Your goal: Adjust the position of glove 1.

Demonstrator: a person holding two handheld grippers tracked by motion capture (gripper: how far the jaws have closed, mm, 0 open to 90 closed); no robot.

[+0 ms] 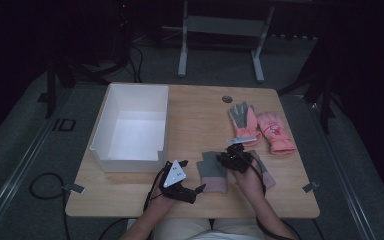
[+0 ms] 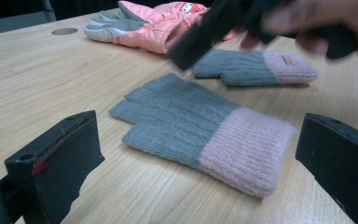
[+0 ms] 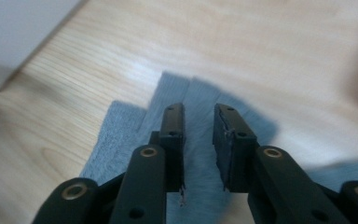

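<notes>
A grey knit glove with a pink cuff (image 1: 211,172) (image 2: 200,128) lies flat near the table's front edge. My left gripper (image 1: 194,191) (image 2: 198,154) rests low beside its cuff, jaws wide open, with the glove just ahead of them. My right gripper (image 1: 235,157) (image 3: 199,116) hovers over the glove's finger end (image 3: 121,135), its jaws a narrow gap apart and nothing pinched. It shows blurred in the left gripper view (image 2: 200,39). A second grey and pink glove (image 2: 256,67) (image 1: 266,172) lies to the right, partly under the right hand.
A white open box (image 1: 130,165) stands on the left half of the wooden table (image 1: 195,115). Two pink padded gloves (image 1: 244,122) (image 1: 276,132) (image 2: 154,23) lie at the back right, near a round cable hole (image 1: 227,98). Cables trail off the front edge.
</notes>
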